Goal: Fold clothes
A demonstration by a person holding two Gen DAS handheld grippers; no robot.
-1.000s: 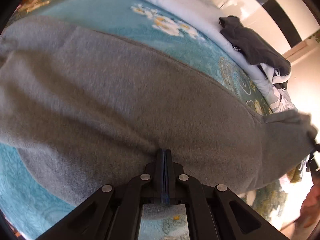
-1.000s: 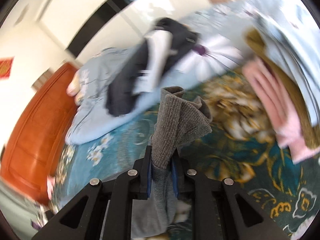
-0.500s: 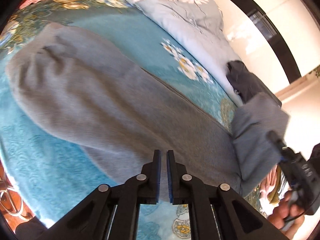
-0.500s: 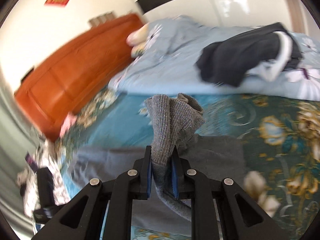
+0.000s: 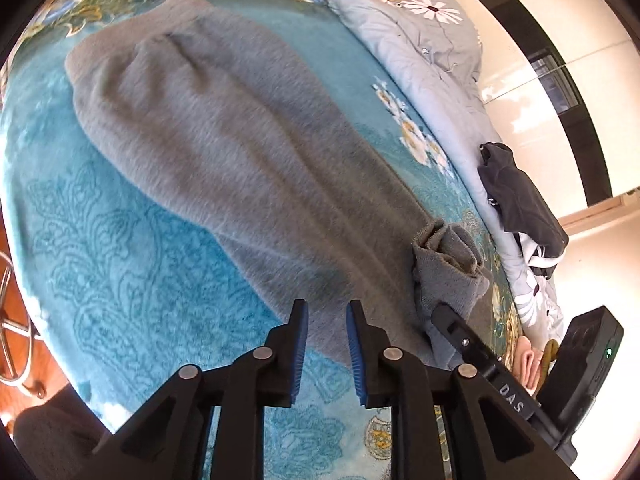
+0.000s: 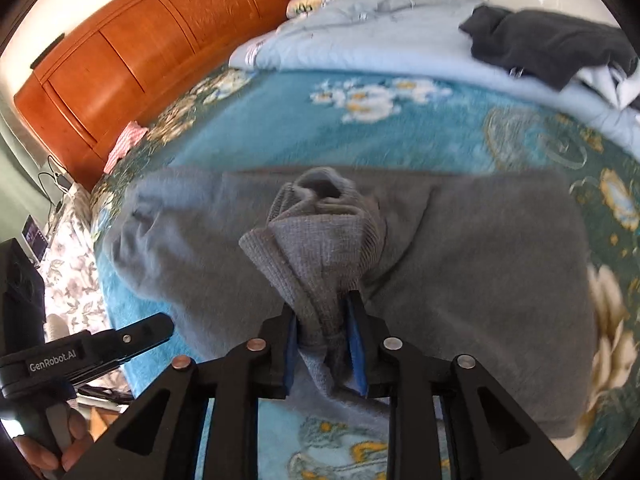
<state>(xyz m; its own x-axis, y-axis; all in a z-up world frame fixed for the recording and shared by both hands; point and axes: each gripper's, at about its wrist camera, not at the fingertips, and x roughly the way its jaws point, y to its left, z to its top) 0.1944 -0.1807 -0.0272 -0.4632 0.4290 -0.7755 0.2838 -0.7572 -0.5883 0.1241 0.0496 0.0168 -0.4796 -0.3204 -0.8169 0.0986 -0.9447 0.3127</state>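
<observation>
So my right gripper (image 6: 323, 334) is easing open around the sweater (image 6: 460, 280)'s bunched ribbed cuff (image 6: 320, 240), left gripper (image 5: 326, 344) opening empty; soft, floppy fleece, grab hems.

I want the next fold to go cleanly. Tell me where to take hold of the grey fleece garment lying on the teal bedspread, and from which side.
Probably take the grey fleece garment at its far rounded end, coming from above, a little off that edge. That end lies flat and free on the teal bedspread, while its ribbed cuff is already bunched in the right tool.
</observation>
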